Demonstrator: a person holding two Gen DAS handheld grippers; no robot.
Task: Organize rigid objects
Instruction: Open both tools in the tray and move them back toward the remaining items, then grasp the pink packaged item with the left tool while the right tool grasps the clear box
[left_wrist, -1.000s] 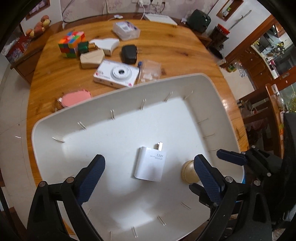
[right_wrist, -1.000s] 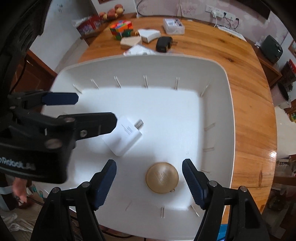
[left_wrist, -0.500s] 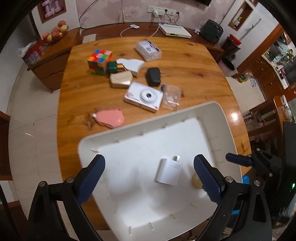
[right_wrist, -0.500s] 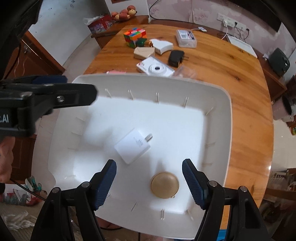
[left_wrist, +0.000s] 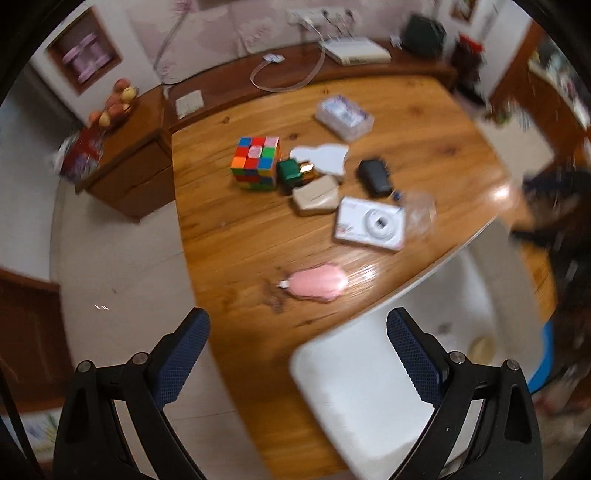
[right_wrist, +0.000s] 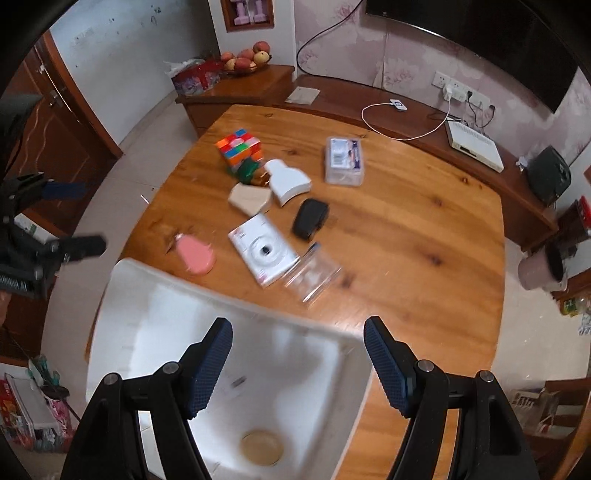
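Being held empty above the white tray (right_wrist: 155, 306), both sets of jaws are spread wide. Loose items, the white camera (right_wrist: 264, 249) nearest, are lying on the surface beyond; its narrow sides are best being straddled squarely.

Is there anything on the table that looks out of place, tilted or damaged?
Nothing looks damaged or spilled. One oddity: the white tray sticks out past the edge of the wooden table, over the floor. The white camera lies askew with a corner close to the clear bag. Both views are blurred, so small faults could be missed.
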